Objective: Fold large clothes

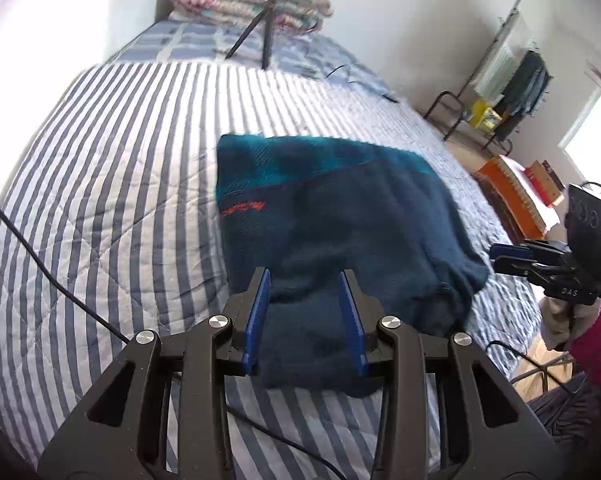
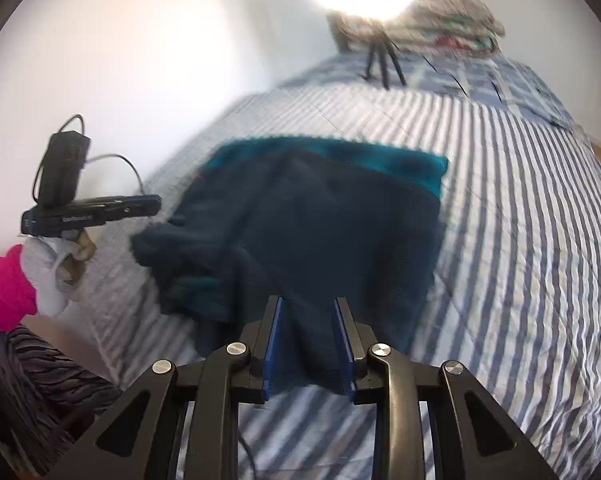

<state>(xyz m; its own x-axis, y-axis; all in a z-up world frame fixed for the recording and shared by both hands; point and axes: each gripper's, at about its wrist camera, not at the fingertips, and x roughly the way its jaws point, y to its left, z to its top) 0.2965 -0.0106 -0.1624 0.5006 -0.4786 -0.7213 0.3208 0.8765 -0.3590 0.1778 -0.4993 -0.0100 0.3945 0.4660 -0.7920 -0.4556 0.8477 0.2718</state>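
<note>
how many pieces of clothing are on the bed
1: a dark blue garment with a teal band, folded on the striped blanket in front of both tongs. More may lie hidden in the far pile of bedding.

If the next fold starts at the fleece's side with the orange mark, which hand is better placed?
Left, I'd judge. The left gripper hangs open over the fleece near the orange mark; the right gripper, open too, sits off the opposite side.

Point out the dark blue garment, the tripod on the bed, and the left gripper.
dark blue garment point(image 1: 340, 216): left wrist view, middle of the folded fabric.
tripod point(image 2: 382, 60): right wrist view, its black legs.
left gripper point(image 1: 306, 312): left wrist view, midway between its blue-padded fingertips.
</note>
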